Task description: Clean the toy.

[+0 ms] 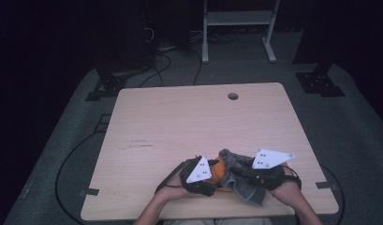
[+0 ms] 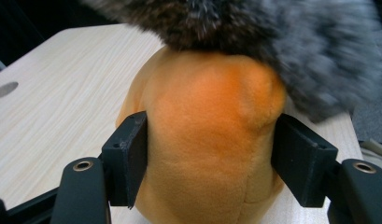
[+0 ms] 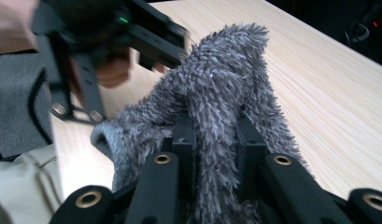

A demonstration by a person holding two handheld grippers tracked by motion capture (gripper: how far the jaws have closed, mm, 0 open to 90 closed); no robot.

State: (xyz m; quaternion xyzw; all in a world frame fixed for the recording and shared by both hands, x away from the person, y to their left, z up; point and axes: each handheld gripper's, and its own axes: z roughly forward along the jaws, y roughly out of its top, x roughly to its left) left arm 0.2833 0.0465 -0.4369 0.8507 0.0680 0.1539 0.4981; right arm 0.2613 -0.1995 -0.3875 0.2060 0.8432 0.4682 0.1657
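High view, 1 orange plush (image 1: pixel 218 169), 1 grey cloth (image 1: pixel 238 172), 2 grippers

No text, label, brand or number can be read anywhere. A faint dark mark on the table (image 1: pixel 147 122), toward its left edge, is too small to make out.

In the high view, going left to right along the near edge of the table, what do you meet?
Left claw → orange soft toy → grey fluffy cloth → right claw.
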